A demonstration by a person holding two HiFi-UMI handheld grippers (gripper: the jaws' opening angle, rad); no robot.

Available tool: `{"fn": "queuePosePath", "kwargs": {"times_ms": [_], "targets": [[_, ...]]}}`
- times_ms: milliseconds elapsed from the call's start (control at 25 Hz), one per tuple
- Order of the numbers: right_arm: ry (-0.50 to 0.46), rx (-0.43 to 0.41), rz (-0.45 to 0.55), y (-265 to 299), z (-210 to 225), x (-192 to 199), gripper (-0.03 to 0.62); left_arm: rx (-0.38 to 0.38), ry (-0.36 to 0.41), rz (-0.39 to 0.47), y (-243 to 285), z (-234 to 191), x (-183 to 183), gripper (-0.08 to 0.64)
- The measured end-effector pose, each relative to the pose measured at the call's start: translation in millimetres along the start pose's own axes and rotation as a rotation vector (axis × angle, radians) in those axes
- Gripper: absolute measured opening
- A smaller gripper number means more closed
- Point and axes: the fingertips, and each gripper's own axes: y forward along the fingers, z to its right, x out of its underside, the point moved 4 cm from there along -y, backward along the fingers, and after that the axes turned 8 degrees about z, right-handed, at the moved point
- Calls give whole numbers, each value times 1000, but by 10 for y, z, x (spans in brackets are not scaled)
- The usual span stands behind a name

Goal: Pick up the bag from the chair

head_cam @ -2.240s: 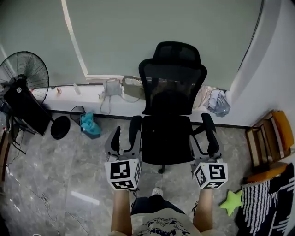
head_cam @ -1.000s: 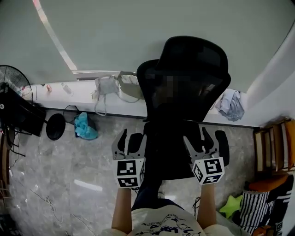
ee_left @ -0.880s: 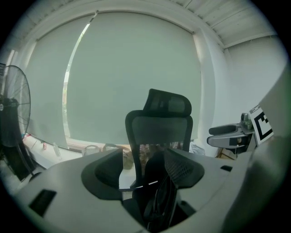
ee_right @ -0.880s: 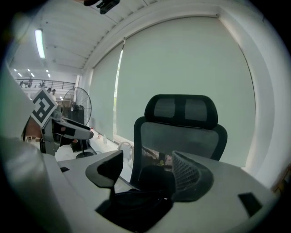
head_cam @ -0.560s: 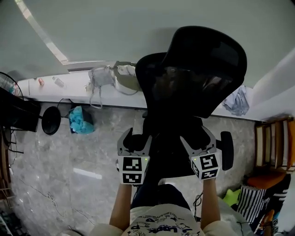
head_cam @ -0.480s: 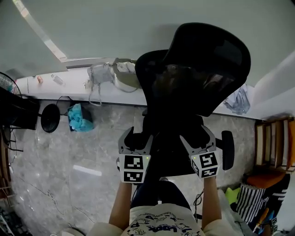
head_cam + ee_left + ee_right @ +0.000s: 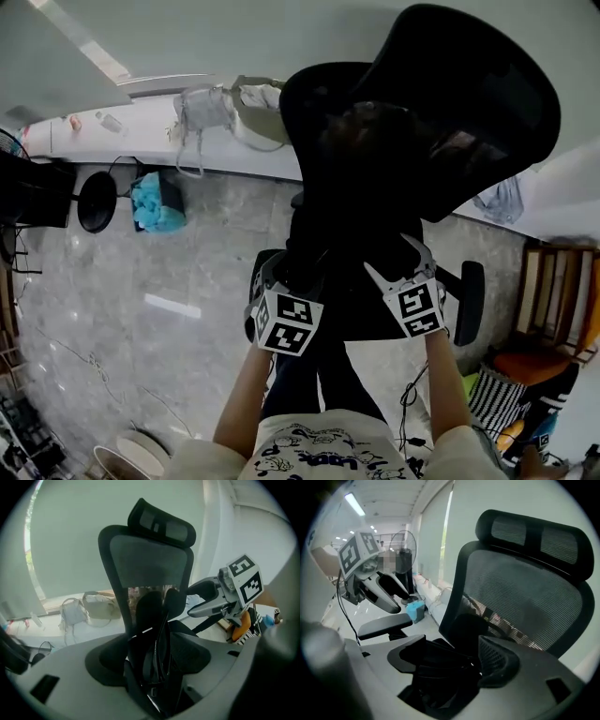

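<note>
Left gripper (image 7: 152, 660): jaws apart, black bag (image 7: 159, 620) upright right between them | right gripper (image 7: 454, 660): jaws apart too, bag between them | bag sits on the chair (image 7: 145, 559) seat

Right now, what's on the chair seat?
A black bag stands on the chair seat against the backrest, straps between the open jaws of the left gripper. The cushion beneath it is covered, and the bag's contents cannot be seen.

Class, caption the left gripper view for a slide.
Left gripper, jaws open, straddles black bag on office chair.
</note>
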Motion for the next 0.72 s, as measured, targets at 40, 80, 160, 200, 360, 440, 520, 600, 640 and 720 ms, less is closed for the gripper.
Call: {"fn": "queuePosePath", "kwargs": {"times_ms": [40, 80, 160, 200, 360, 440, 520, 600, 640, 720], "targets": [[-29, -19, -14, 66, 0, 44, 367, 8, 1, -20, 62, 23, 52, 287], [-59, -37, -27, 133, 0, 89, 367, 14, 5, -37, 126, 47, 101, 287], [-119, -75, -52, 280, -4, 180, 367, 24, 14, -64, 261, 85, 199, 288], [-148, -94, -67, 357, -10, 233, 368, 28, 16, -77, 328, 98, 250, 290], [-268, -166, -135, 645, -28, 458, 371, 45, 18, -134, 575, 155, 466, 290], [-324, -198, -161, 761, -18, 551, 371, 55, 23, -160, 682, 189, 551, 290], [-378, -226, -189, 854, 1, 648, 370, 60, 18, -177, 776, 221, 614, 290], [-434, -253, -215, 941, 18, 732, 370, 58, 5, -192, 868, 229, 665, 290], [-459, -267, -225, 985, 21, 764, 368, 55, -1, -206, 912, 224, 694, 290], [-504, -297, -239, 1072, 20, 815, 368, 53, -6, -251, 996, 218, 763, 291]]}}
